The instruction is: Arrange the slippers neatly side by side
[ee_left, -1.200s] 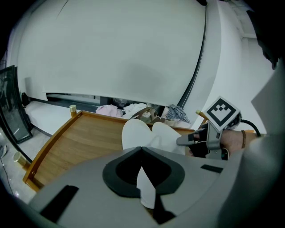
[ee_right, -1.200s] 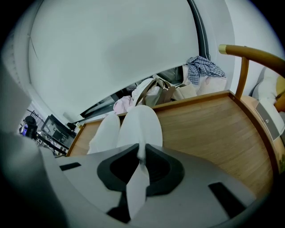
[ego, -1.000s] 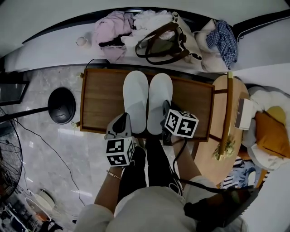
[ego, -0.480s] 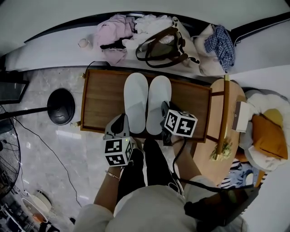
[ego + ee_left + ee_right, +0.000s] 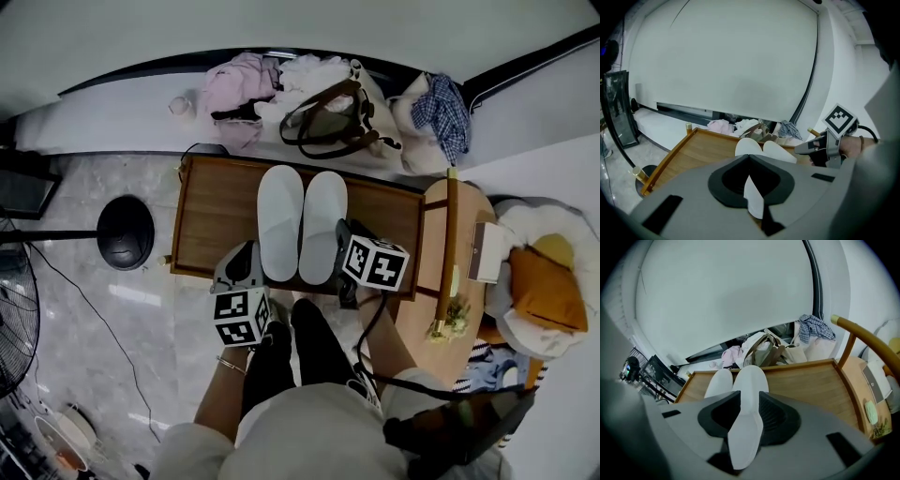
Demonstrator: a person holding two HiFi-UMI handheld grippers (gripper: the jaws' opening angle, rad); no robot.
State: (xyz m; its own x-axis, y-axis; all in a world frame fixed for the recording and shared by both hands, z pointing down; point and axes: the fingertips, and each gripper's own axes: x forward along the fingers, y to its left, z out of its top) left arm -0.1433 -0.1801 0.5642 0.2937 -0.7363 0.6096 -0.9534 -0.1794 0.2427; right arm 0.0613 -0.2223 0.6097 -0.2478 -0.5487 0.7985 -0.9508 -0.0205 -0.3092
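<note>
Two white slippers lie side by side, toes away from me, on a wooden tray table [image 5: 211,216]: the left slipper [image 5: 279,220] [image 5: 747,146] [image 5: 718,383] and the right slipper [image 5: 323,225] [image 5: 780,152] [image 5: 751,376]. My left gripper [image 5: 251,251] [image 5: 749,159] is at the left slipper's heel, its jaw tips together with a white strip of that heel pinched between them. At the right slipper's heel, my right gripper [image 5: 341,234] [image 5: 750,397] has just been opening its jaws. They straddle the heel with the pads standing off it.
Beyond the table a ledge holds a brown-handled bag [image 5: 333,108], pink clothes [image 5: 234,80] and a checked shirt [image 5: 448,98]. A round side table [image 5: 464,309] and cushions [image 5: 539,286] stand at the right. A black lamp base [image 5: 125,232] sits on the floor at the left.
Both grippers have lifted slightly at the slippers' heels, and the head view has shifted a little. The slippers still lie side by side in the same place on the table.
</note>
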